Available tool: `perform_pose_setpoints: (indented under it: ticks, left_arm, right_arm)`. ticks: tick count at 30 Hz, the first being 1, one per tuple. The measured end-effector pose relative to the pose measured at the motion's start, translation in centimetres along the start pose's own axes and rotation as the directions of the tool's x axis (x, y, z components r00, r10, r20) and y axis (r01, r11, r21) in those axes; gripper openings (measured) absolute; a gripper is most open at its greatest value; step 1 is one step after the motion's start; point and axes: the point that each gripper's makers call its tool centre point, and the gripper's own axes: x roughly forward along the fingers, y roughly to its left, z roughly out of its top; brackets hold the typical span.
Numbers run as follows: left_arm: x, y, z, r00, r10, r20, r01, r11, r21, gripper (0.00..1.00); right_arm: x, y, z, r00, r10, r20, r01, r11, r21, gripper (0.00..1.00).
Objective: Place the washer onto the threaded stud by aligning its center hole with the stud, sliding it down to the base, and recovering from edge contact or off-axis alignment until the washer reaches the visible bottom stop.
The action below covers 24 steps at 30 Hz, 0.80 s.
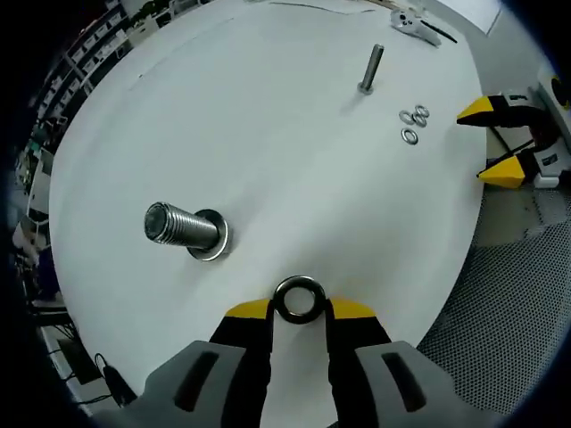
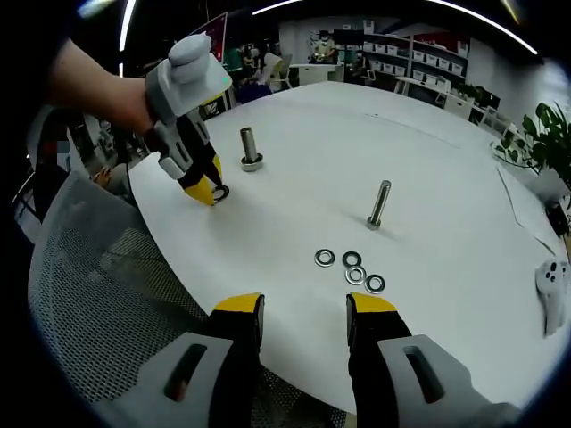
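Note:
My left gripper is shut on a steel washer, held by its edge between the yellow tips just above the white table. A thick threaded stud stands up and to the left of it with a washer at its base. In the right gripper view that stud stands beside the left gripper, which carries the held washer. My right gripper is open over the table's near edge, with nothing between its jaws. It also enters the left gripper view as the right gripper.
A thinner bolt stands upright mid-table, with several loose washers lying near it. A white controller lies at the far right edge. A mesh chair sits beside the round white table.

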Motion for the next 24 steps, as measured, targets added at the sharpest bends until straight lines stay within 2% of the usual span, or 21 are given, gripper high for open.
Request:
perform_pose_setpoints:
  ticks: [11,16,18,24]
  left_arm:
    - [0.12,-0.16,0.04,1.0,0.009,-0.016,-0.009,1.0,-0.007,0.25]
    - [0.16,0.27,0.05,1.0,0.006,-0.024,-0.007,0.999,-0.035,0.21]
    - [0.26,0.04,0.05,0.999,0.012,-0.031,-0.013,1.0,-0.012,0.21]
    - [0.22,0.11,-0.06,1.0,0.017,-0.008,-0.017,1.0,-0.009,0.2]
  right_arm:
    - [-0.03,-0.05,-0.01,1.0,-0.002,0.0,0.002,1.0,0.003,0.39]
    - [0.0,-0.06,-0.02,1.0,-0.001,0.0,0.001,1.0,0.003,0.39]
    - [-0.01,-0.09,-0.03,1.0,-0.002,0.0,0.002,1.0,0.004,0.39]
    - [-0.04,-0.14,-0.05,1.0,-0.005,0.0,0.005,1.0,0.004,0.39]
